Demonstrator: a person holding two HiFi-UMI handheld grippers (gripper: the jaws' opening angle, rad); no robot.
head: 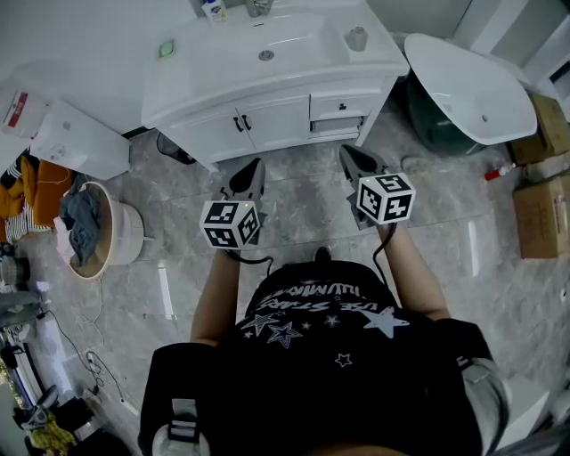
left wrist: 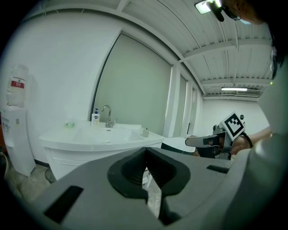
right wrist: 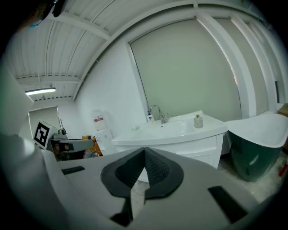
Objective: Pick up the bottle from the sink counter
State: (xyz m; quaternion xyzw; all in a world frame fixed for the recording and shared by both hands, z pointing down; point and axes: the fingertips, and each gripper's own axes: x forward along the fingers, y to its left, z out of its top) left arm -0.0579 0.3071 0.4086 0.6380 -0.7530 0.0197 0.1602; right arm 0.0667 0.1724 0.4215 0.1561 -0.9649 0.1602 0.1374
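Observation:
A white soap bottle with a blue label stands beside the faucet at the back of the white sink counter. A small beige bottle stands on the counter's right side. My left gripper is shut and holds nothing. It hovers over the floor in front of the cabinet doors, well short of the counter. Level with it on the right, my right gripper is also shut and holds nothing.
A white bathtub stands right of the vanity, with cardboard boxes and a red-capped bottle on the floor near it. At the left are a water dispenser and a basket of clothes. A green soap dish lies on the counter.

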